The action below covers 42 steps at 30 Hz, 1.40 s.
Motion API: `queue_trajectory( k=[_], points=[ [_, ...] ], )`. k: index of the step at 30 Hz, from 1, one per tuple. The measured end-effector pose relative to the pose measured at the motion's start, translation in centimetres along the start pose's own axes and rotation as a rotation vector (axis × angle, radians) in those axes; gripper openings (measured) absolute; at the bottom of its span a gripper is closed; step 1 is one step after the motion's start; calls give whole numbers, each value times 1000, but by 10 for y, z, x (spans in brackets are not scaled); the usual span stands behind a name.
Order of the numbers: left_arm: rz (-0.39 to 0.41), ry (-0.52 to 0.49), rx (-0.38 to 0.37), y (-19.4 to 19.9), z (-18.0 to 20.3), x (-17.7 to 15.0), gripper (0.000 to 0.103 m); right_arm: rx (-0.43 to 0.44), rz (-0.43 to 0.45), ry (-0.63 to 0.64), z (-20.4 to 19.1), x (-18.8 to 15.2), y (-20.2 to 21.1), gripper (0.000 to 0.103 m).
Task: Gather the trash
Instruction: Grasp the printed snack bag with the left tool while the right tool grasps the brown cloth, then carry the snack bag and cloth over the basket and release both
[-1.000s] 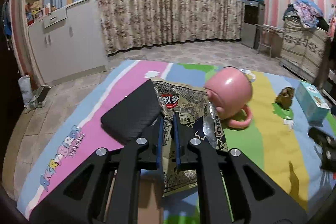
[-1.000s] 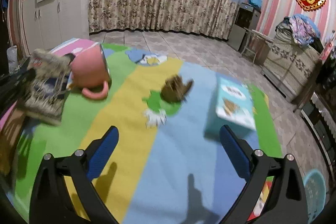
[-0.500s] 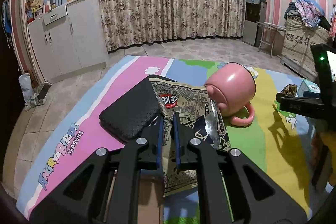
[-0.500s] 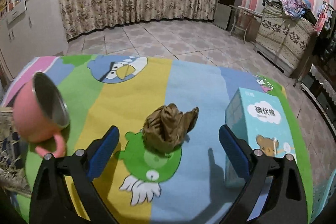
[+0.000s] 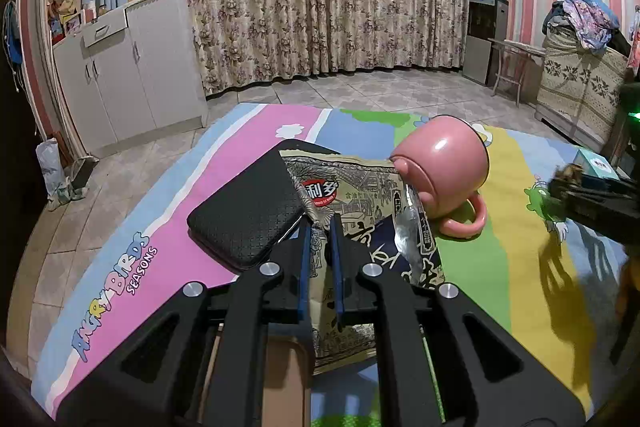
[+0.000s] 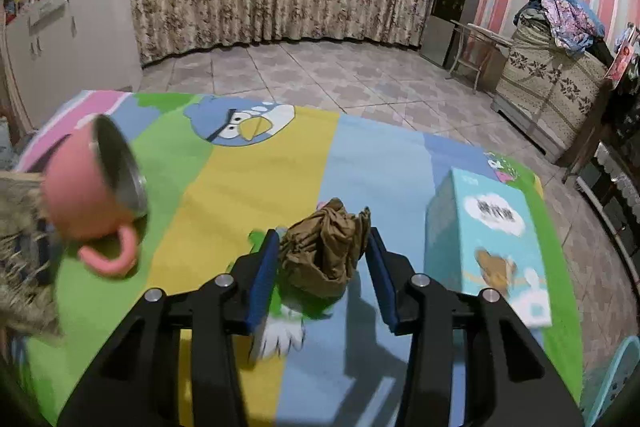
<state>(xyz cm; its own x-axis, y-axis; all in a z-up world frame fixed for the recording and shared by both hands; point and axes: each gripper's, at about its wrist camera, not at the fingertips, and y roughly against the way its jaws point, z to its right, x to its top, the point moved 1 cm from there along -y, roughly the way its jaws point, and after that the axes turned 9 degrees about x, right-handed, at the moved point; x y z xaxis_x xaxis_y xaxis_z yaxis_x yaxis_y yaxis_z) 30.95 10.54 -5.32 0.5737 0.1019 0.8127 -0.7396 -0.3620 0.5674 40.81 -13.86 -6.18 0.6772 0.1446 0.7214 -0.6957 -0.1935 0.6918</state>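
**Right gripper now straddles the wad; left holds the wrapper**

Change over the last second: the right gripper (image 6: 322,259) went from wide open, well short of the brown paper wad (image 6: 326,253), to having it between its fingers. Jaws are narrower than before, blue pads just beside the wad on each side; firm contact cannot be confirmed. Judgement: grasp is closing, not yet secured; wad sits on the mat (image 6: 248,179).

Left gripper (image 5: 320,259): unchanged, jaws nearly closed, clamped on the near edge of the snack wrapper (image 5: 360,195). Wrapper lies partly over the black case (image 5: 248,211).

Farther out: pink cup (image 6: 86,195) on its side, left of the wad and apart from it; blue box (image 6: 490,239) to the right, near but apart.

Two trash pieces are now addressed, one per gripper.
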Motion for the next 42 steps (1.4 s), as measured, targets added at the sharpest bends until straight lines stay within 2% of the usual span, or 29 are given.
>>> queue_trajectory(
  k=[6,14,18,22,26,32,36,42],
  points=[
    [12,-6,3,4,0,1,8,7,54,36,4,-30,72,44],
    [66,-42,25,12,7,-3,8,1,111,-46,32,-82,170,44],
    [85,-69,26,21,12,-1,8,-34,128,-58,48,-102,208,44],
    [89,-101,-42,49,22,-3,8,-91,168,-86,81,-118,247,44],
    [119,-124,-99,84,32,-5,8,-133,214,-157,118,-133,267,44],
    [147,-124,-173,129,54,-2,8,-200,230,-229,169,-148,275,44],
    [176,-138,-226,156,83,1,8,-244,244,-287,203,-158,283,44],
    [208,-180,-323,190,142,-7,8,-334,250,-299,238,-169,297,44]
  ],
)
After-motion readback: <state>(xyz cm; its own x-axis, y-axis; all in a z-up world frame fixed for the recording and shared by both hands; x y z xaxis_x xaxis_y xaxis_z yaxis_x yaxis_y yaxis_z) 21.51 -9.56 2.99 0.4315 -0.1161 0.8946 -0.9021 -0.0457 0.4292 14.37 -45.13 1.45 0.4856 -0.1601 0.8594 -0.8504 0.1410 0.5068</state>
